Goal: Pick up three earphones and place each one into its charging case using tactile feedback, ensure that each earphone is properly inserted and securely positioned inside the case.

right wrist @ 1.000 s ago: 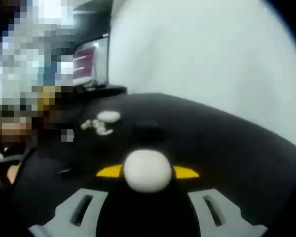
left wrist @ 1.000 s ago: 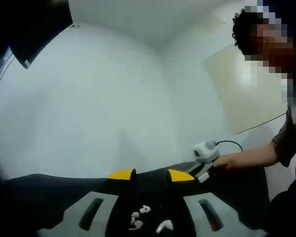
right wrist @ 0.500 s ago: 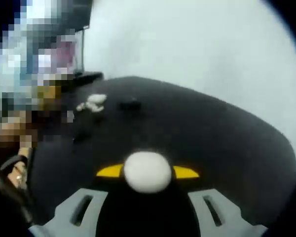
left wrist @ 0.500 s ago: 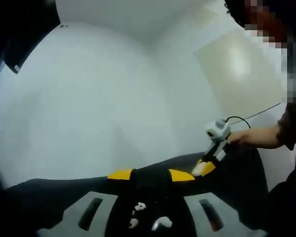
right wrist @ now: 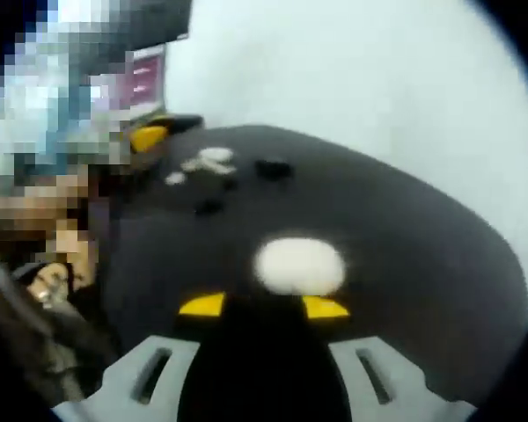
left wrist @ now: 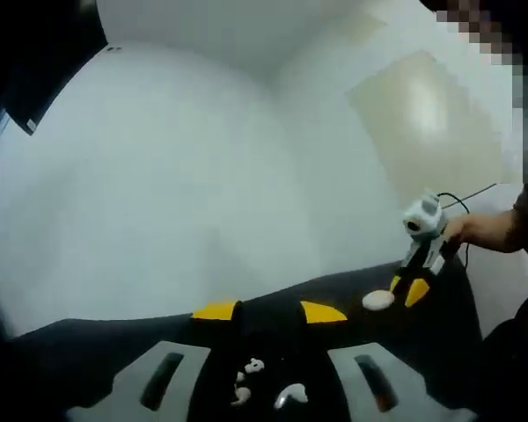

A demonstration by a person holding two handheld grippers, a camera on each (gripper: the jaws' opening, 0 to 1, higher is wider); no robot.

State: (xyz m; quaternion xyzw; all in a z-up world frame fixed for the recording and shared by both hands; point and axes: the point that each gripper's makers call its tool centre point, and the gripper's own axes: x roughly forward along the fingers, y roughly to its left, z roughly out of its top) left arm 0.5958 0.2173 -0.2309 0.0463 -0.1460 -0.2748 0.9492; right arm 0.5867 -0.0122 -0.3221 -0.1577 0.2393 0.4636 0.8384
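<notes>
Task barely begun — three earphones [left wrist: 257, 387] lie loose on dark tabletop [left wrist: 88, 338] between left gripper [left wrist: 268, 311] jaws, which stand apart, empty. White charging case [right wrist: 299, 265] rests just beyond right gripper [right wrist: 262, 305], released (lid state unclear). All insertions left.

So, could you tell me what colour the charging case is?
White, clearest in the right gripper view: charging case.

A white oval charging case [right wrist: 299, 265] lies flat and shut at 12 o'clock, resting alone. Three small white earphones [left wrist: 266, 389] sit loosely clustered at 6 o'clock in the left gripper view, none in a case.
</notes>
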